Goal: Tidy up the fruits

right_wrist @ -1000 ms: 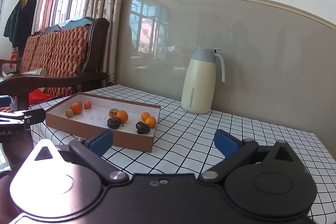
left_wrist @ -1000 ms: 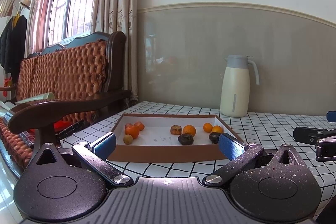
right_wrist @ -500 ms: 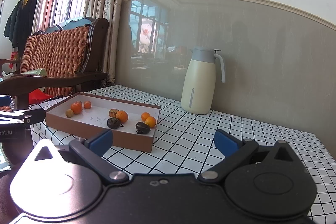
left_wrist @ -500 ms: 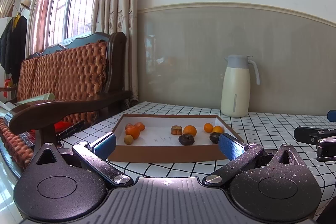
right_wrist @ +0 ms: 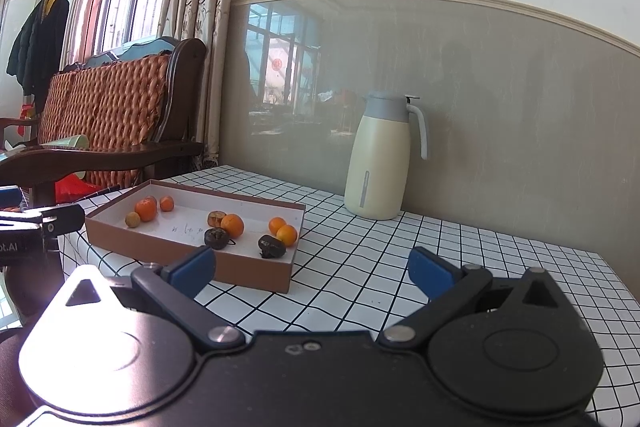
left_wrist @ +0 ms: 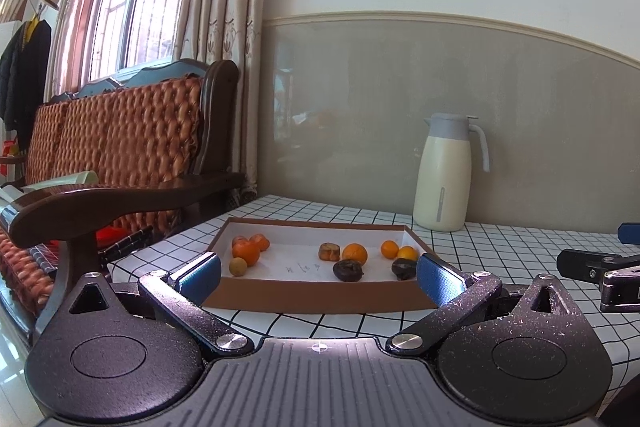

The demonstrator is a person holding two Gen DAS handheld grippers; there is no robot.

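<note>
A shallow brown box (left_wrist: 320,297) with a white floor sits on the checked table; it also shows in the right wrist view (right_wrist: 224,267). Inside lie several small oranges (left_wrist: 355,253) (right_wrist: 233,225), a pale yellowish fruit (left_wrist: 238,265) and two dark shrivelled fruits (left_wrist: 348,270) (right_wrist: 272,246). My left gripper (left_wrist: 318,273) is open and empty, just in front of the box. My right gripper (right_wrist: 312,269) is open and empty, to the right of the box above bare table.
A cream jug (left_wrist: 442,173) (right_wrist: 380,157) with a grey lid stands at the back by the wall. A wooden sofa with an orange cushion (left_wrist: 120,147) is left of the table. The table's checked cloth (right_wrist: 460,259) stretches right.
</note>
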